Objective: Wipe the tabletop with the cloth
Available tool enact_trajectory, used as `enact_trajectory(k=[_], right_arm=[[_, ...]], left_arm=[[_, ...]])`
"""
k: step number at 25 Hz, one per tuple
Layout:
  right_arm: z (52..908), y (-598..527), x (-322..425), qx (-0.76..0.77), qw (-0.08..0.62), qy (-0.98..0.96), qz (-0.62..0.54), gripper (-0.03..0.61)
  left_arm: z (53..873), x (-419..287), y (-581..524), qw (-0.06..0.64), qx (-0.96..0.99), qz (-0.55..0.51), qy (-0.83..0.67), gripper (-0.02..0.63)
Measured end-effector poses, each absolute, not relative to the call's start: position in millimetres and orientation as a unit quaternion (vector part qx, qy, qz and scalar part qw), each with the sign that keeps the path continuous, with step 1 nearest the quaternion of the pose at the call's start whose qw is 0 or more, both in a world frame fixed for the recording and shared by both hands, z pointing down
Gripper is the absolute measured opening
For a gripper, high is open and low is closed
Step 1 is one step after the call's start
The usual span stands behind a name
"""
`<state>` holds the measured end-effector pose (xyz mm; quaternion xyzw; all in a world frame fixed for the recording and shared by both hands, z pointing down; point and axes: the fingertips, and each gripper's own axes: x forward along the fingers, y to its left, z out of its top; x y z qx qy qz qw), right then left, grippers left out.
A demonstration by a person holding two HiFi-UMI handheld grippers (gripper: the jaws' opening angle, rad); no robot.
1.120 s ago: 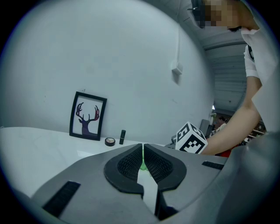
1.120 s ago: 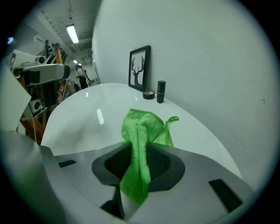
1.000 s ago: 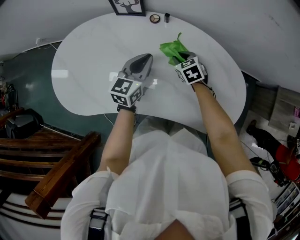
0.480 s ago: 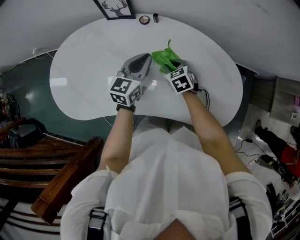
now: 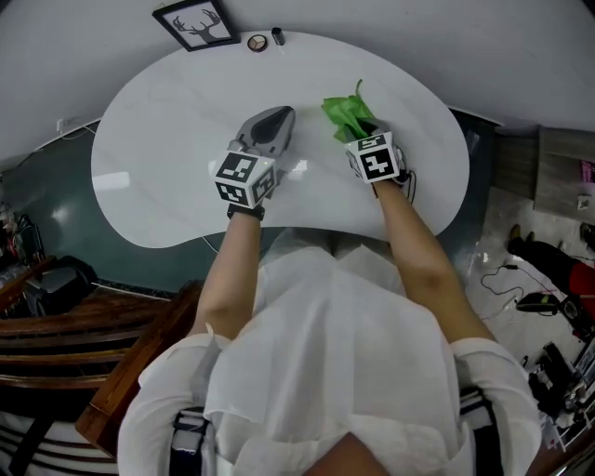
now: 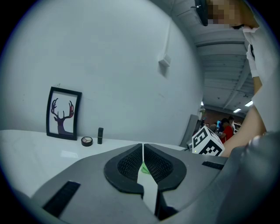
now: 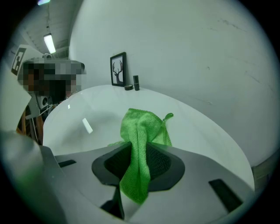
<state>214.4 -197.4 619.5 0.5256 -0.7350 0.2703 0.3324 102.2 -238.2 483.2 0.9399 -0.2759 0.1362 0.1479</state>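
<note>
Scene: white rounded tabletop (image 5: 158, 158) against a pale wall. We see both grippers over its middle part.

Right gripper (image 5: 361, 132): clenched on the green cloth (image 5: 345, 111). In the right gripper view a fold of the cloth (image 7: 139, 148) runs down between the two dark pads, and the rest bunches out ahead of the jaws, with a small loop at its far corner. The bunched end appears to lie on the tabletop. The gripper points steeply down.

Left gripper (image 5: 277, 119): jaws drawn together, nothing between them. In the left gripper view only a thin slit remains between the pads, with a sliver of green showing through it from beyond. It sits just left of the cloth, apart from it.

Surroundings: three small things stand at the far edge of the table by the wall, well apart from the cloth. They are a black-framed picture of antlers (image 5: 196, 22) propped upright, a small round pot (image 5: 257, 42) and a short dark cylinder (image 5: 277, 37) standing just beside the pot. The pot's top shows tan and dark patches; we cannot tell its contents.

Markings: each gripper cube (image 5: 245, 178) bears black-and-white square patterns only.

Off the table: a dark wooden chair (image 5: 139, 367) at lower left, cables (image 5: 516, 299) on the floor at right.
</note>
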Motion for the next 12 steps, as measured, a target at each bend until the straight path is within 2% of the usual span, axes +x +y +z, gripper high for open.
enact_trajectory(k=[12], right_arm=[[623.3,-153.5,309.3,0.592,0.312,-0.674,0.312,0.097]], left_arm=[[488.3,144.6,-225.7,0.147,0.947,0.148,-0.243,0.020]])
